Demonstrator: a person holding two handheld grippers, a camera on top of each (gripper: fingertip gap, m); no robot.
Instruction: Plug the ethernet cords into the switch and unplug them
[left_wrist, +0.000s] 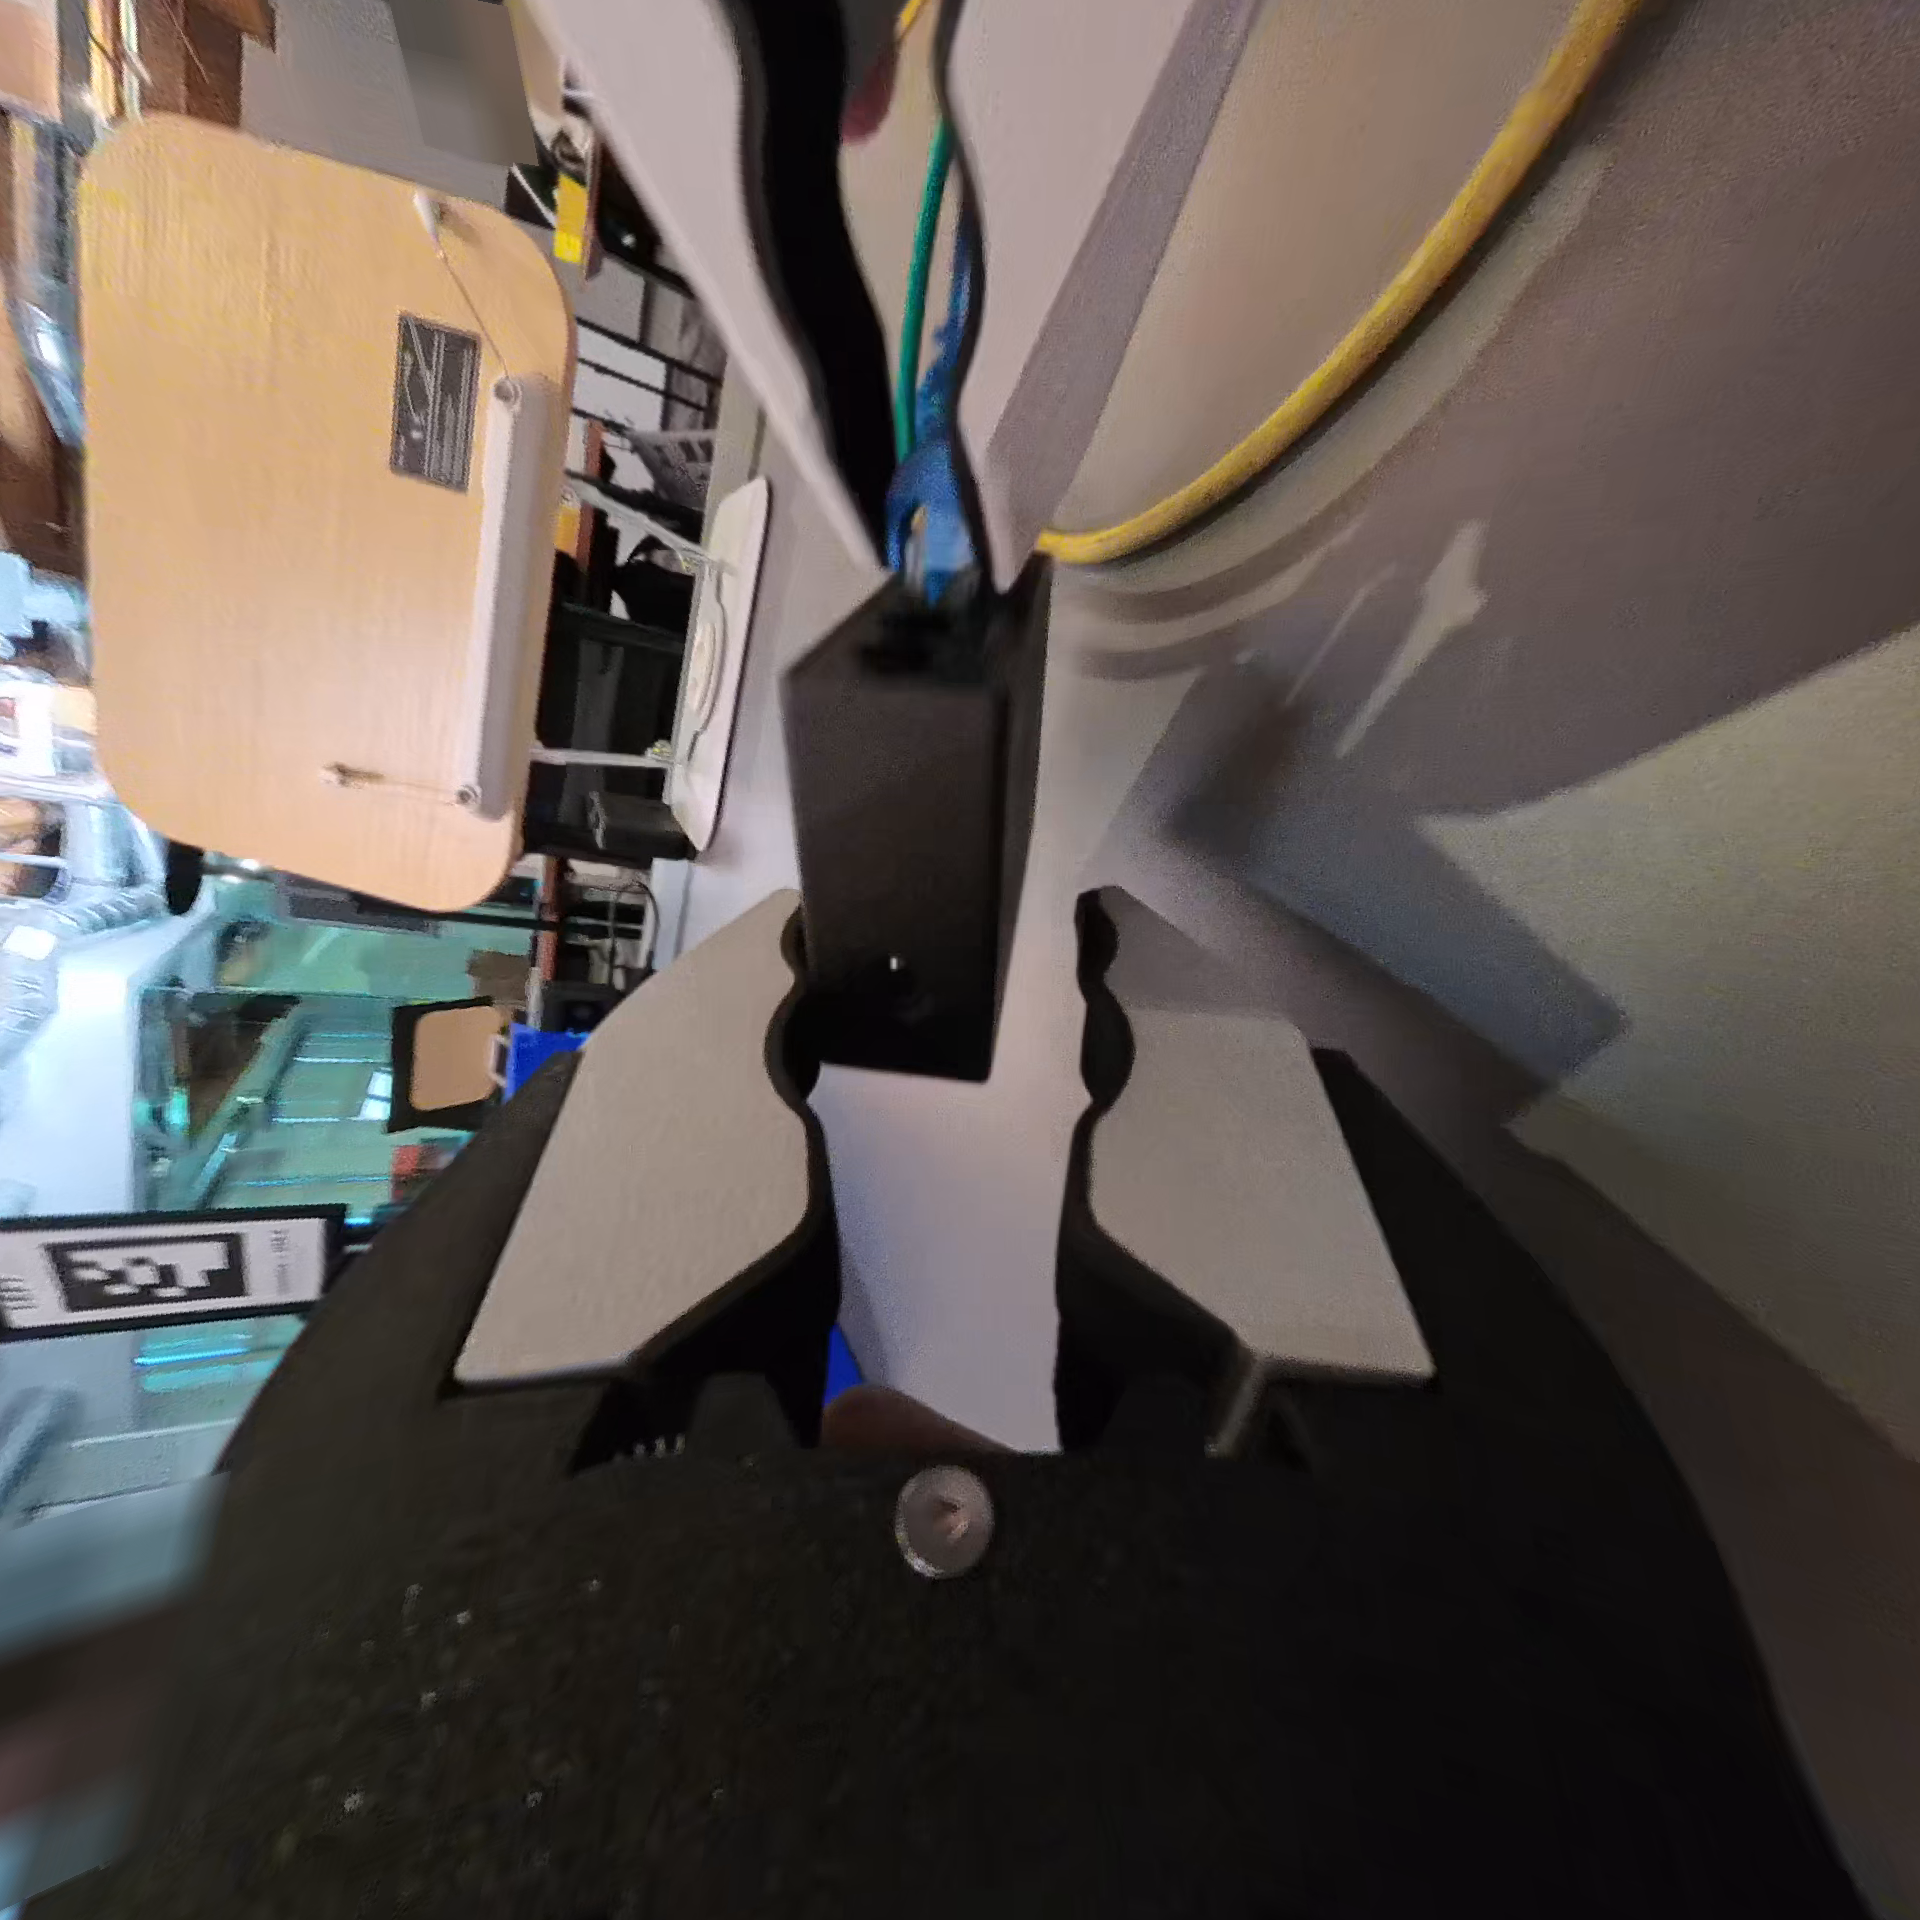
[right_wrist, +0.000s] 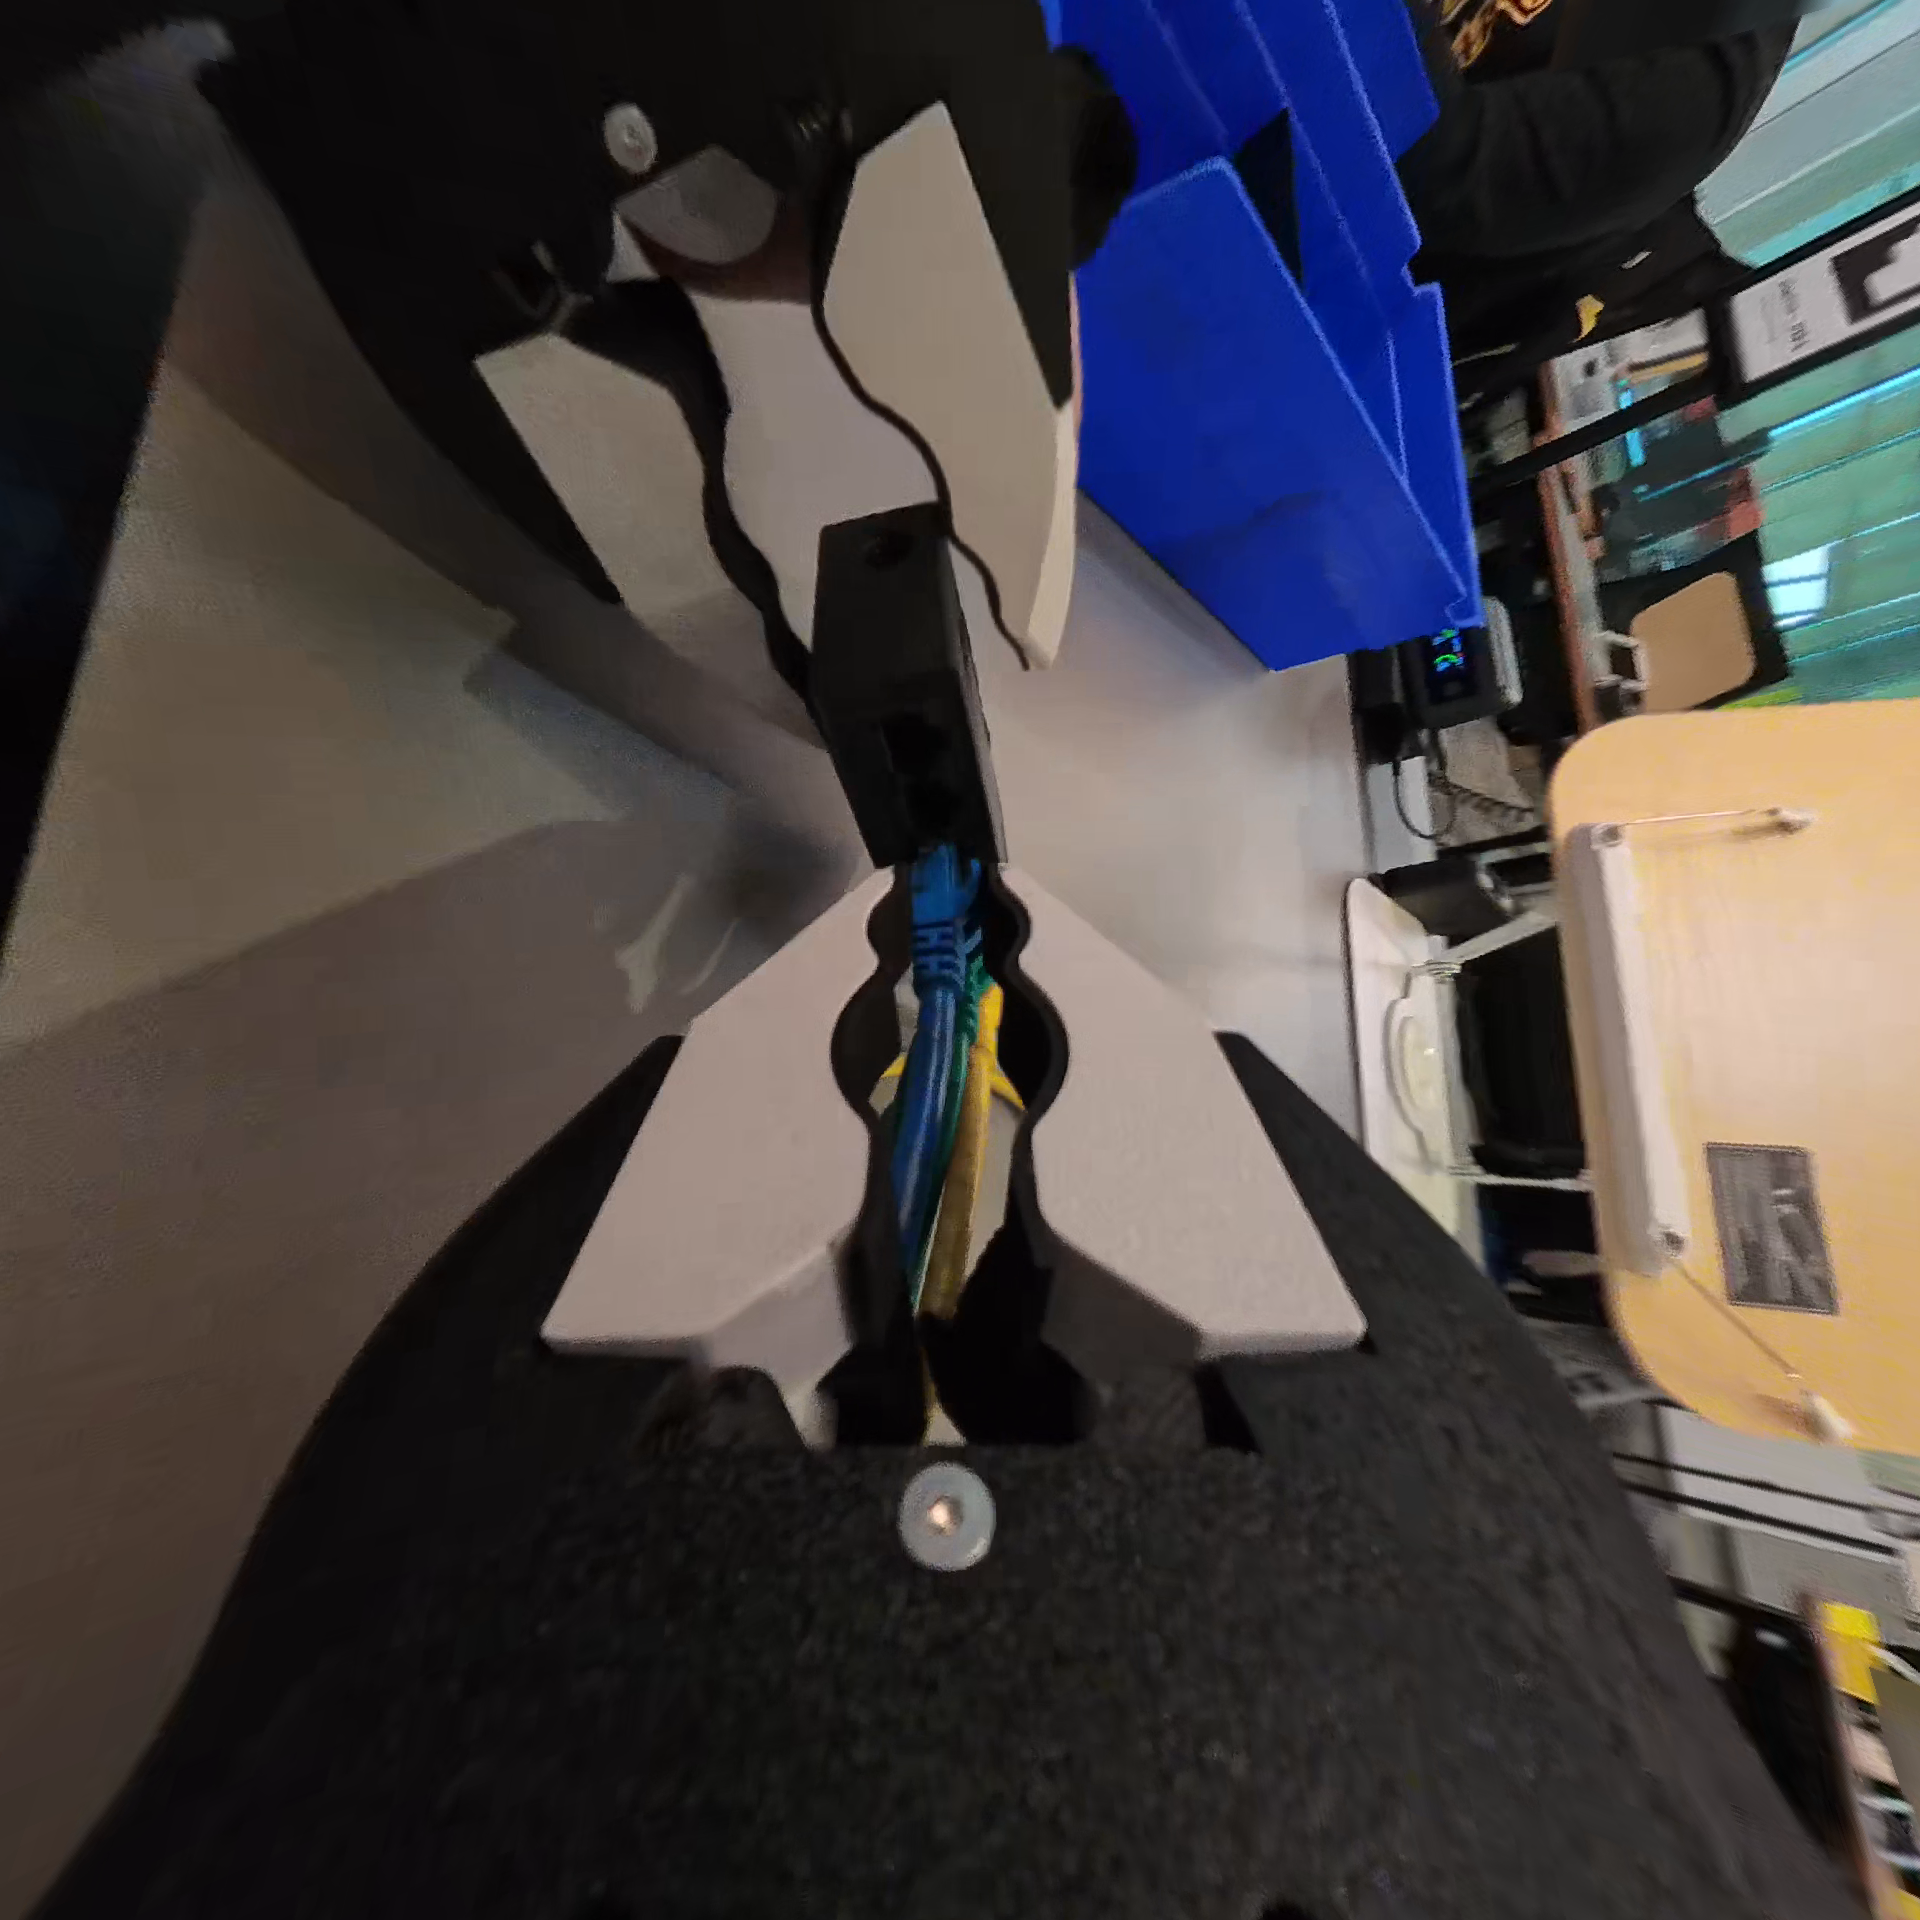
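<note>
The black switch (right_wrist: 902, 691) is standing between the two tongs on the pale surface (right_wrist: 1164, 790), the blue cord (right_wrist: 932, 1039) seated in its port. The right tongs (right_wrist: 948, 914) are closing around the cord bundle; the left tongs (left_wrist: 940, 987) are gaping around the switch's far end, apparently bracing. Likely an unplugging pull, needing a straight draw.

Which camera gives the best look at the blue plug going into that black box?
The right wrist view: the blue plug sits sharp and close, entering the black box. In the left wrist view it is farther off, blurred, half hidden behind the box.
</note>
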